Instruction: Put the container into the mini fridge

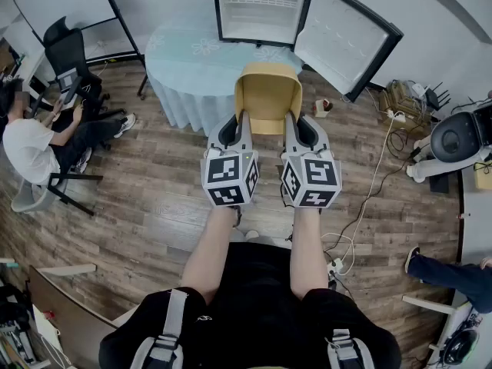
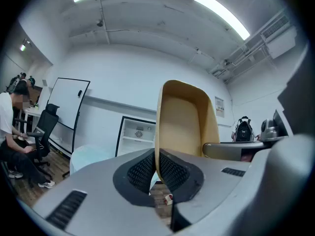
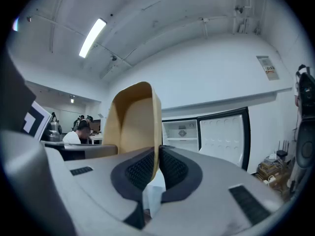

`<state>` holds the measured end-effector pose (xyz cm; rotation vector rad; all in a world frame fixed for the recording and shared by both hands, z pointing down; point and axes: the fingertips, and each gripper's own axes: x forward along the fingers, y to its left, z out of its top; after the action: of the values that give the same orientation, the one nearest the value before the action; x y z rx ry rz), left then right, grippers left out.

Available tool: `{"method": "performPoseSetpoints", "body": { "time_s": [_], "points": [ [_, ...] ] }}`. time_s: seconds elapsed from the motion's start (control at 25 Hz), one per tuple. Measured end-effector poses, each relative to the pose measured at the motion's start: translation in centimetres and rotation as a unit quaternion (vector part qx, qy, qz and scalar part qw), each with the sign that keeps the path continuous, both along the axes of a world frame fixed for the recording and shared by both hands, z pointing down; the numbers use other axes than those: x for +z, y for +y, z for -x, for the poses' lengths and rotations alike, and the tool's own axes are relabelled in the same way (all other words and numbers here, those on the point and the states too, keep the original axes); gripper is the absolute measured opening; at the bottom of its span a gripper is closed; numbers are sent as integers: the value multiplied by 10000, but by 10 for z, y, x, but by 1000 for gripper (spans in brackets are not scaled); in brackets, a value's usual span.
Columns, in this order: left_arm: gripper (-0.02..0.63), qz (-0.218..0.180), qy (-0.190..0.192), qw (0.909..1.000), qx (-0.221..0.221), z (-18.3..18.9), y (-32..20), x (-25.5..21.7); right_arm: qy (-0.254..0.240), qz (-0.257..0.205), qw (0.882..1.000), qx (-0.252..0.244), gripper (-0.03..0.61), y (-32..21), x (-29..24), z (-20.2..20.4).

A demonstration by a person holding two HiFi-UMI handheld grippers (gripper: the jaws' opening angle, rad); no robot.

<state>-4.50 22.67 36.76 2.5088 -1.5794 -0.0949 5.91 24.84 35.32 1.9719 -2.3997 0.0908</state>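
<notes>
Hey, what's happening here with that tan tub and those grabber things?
A person holds tongs in each hand. The left tongs and right tongs each clamp a side wall of a tan container, held up in the air. The mini fridge ahead stands open by a round table; the container is not yet inside.

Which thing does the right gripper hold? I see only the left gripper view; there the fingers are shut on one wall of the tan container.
Observer: The right gripper has its fingers shut on the other wall of the same container.
Operator: And the door of the fridge, is it open enough?
Observer: Yes. The door is swung wide, off to the right of the fridge.
</notes>
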Motion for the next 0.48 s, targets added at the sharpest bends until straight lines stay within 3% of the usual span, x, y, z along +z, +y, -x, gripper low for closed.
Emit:
{"method": "performPoseSetpoints", "body": {
  "time_s": [0.48],
  "points": [
    [20, -113, -71, 9999, 27, -6, 7, -9, -36, -123, 9999, -19, 26, 5, -6, -5]
  ]
}}
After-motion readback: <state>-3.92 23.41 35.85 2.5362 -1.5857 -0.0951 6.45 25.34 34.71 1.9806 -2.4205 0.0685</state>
